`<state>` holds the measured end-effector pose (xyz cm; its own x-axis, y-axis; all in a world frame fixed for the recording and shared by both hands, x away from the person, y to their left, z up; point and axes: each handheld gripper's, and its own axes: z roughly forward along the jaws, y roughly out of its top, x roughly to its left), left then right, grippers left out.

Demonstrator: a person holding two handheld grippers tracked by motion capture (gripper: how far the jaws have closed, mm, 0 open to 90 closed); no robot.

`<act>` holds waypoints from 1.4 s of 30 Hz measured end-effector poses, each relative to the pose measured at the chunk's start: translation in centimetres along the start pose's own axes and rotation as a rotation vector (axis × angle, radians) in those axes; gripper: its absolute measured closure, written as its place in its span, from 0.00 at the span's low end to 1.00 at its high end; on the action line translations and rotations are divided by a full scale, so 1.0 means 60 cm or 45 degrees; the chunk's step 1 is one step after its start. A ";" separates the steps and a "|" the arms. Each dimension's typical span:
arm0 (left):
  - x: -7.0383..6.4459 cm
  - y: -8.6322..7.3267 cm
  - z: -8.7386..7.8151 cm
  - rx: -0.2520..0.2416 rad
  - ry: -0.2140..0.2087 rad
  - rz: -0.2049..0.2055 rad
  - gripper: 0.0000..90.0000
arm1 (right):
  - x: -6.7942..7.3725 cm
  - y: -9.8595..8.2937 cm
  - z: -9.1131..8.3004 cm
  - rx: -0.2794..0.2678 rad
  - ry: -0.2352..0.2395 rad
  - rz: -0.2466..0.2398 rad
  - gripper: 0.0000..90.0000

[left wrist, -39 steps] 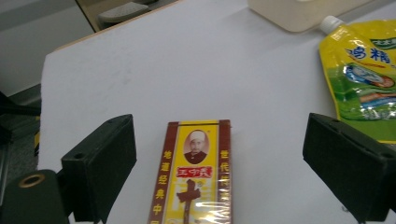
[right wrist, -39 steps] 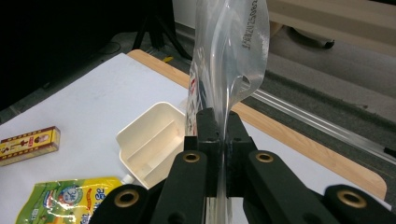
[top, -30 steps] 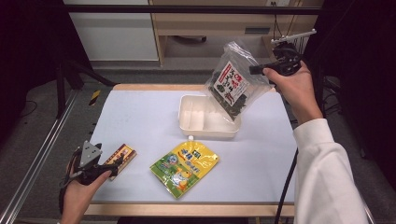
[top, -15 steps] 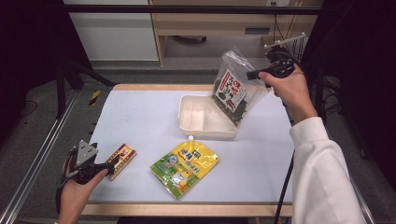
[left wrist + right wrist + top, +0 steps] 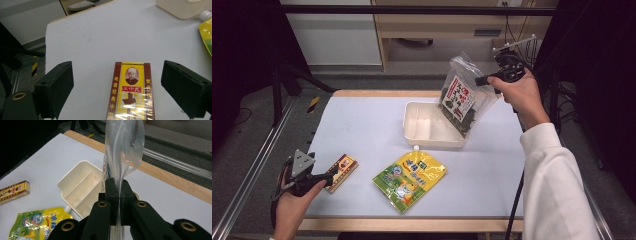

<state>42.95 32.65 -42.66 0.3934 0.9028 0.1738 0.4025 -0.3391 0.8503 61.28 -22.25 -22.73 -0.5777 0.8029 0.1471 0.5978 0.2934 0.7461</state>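
Nothing is in the tray yet; my bag is almost there.

From above, my right gripper (image 5: 484,80) holds the clear bag (image 5: 464,97) over the white tray (image 5: 412,116). My left gripper (image 5: 117,92) is wide apart around the yellow box (image 5: 131,92). My right jaws pinch the bag's edge.

Bare table (image 5: 362,125) lies open left of the tray (image 5: 427,131); the yellow pouch (image 5: 410,179) blocks its near side.

White-topped table (image 5: 377,125) with a wooden edge. A cream divided tray (image 5: 428,126) lies toward its far side; a yellow-green spouted pouch (image 5: 410,179) and a red-yellow box (image 5: 341,171) lie near the front edge, apart.
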 end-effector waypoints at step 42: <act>-0.006 0.001 0.003 0.000 -0.026 0.006 0.12 | -0.015 -0.043 0.069 0.025 -0.006 0.012 0.93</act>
<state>42.99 32.28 -42.76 0.4125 0.8954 0.1677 0.4006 -0.3436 0.8494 62.52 -21.58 -27.47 -0.5694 0.8081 0.1507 0.6138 0.2960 0.7318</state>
